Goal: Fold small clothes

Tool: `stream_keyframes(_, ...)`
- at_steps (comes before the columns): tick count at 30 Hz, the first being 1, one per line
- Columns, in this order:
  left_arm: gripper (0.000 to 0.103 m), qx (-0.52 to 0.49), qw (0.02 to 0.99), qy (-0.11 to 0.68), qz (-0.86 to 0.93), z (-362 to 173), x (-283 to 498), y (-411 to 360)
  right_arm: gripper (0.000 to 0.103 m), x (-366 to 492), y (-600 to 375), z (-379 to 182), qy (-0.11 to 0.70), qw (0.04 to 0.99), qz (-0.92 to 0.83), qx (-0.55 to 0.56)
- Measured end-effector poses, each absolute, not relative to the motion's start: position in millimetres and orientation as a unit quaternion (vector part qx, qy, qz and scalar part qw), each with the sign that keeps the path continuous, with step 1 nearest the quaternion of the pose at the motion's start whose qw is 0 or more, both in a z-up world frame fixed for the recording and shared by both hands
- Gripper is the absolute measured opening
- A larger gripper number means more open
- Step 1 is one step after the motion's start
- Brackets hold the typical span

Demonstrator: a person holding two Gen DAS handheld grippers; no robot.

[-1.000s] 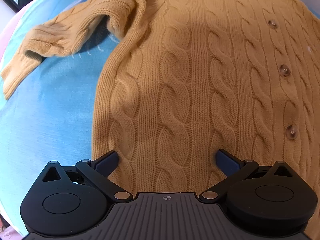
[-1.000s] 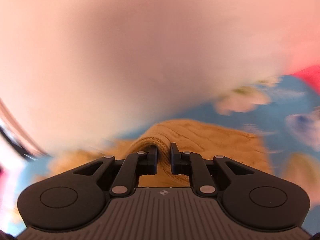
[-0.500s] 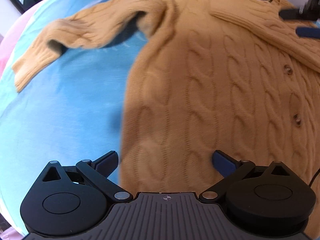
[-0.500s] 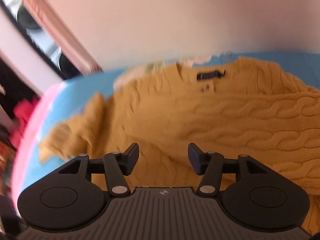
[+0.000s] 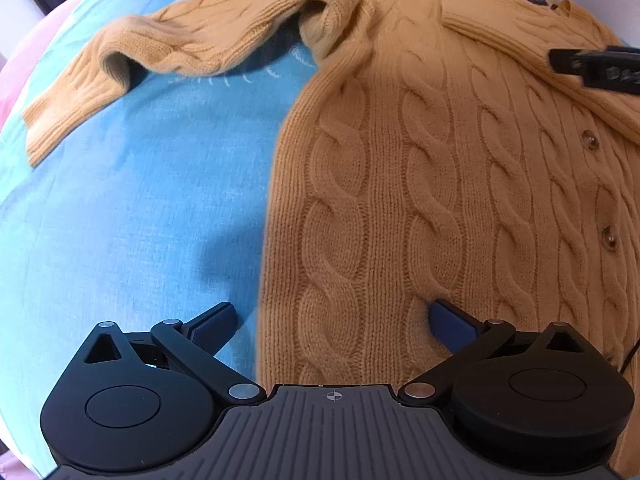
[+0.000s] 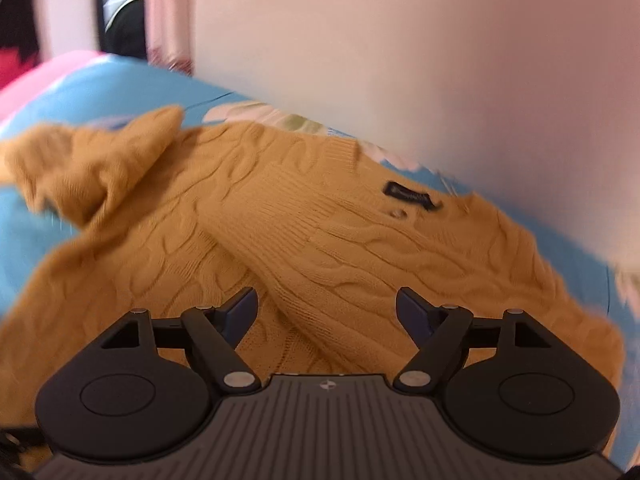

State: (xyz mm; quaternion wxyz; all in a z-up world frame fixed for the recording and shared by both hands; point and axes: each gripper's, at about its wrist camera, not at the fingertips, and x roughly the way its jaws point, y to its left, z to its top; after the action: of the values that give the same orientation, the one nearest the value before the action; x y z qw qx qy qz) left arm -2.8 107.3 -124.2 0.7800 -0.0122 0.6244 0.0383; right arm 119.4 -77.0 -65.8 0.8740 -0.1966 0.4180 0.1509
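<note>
We're folding the yellow cardigan, which lies flat, buttons up, on the blue bed sheet. One sleeve lies folded across the chest, its cuff close to the dark neck label. The other sleeve sticks out to the side on the sheet w/ a bump in it.

Our right gripper hangs over the folded sleeve. Its jaws are opening wide and nothing is pinched between them; the sleeve just lies under them. We think this is the let-go step. To do it well, we should lift straight up so the pads don't drag the knit & mess up the fold.

Our left gripper has its jaws spread wide over the side edge of the cardigan near the hem, one pad above the sheet, one above the knit. It holds nothing.

Next job, prob.: the other sleeve. We'd grab it near the cuff, pull the bump flat, then lay it across the chest too.
</note>
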Motion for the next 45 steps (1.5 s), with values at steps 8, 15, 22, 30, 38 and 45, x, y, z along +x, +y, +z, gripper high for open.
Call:
stream_keyframes(8,0.103,-0.015,0.785,0.619,0.036,-122,-10,106,0.077,148,-47,-104,0.418,0.855,0.165,-0.259)
stream_keyframes(15,0.103,-0.016,0.788,0.614,0.037,-123,-11,106,0.013,172,-55,-79,0.412,0.891,0.147,-0.12)
stream_keyframes(22,0.103,-0.017,0.786,0.617,0.038,-123,-10,108,0.014,186,-4,-48,0.381,0.899,0.21,-0.049)
stream_keyframes(30,0.103,-0.016,0.787,0.615,0.035,-122,-8,108,0.07,168,-47,-73,0.423,0.884,0.195,-0.03)
stream_keyframes(38,0.103,-0.011,0.783,0.621,0.03,-124,-5,107,0.087,139,-222,-41,0.351,0.928,-0.073,0.106)
stream_keyframes(45,0.103,-0.009,0.779,0.626,0.035,-126,-3,105,0.088,165,-362,-88,0.416,0.823,-0.116,0.369)
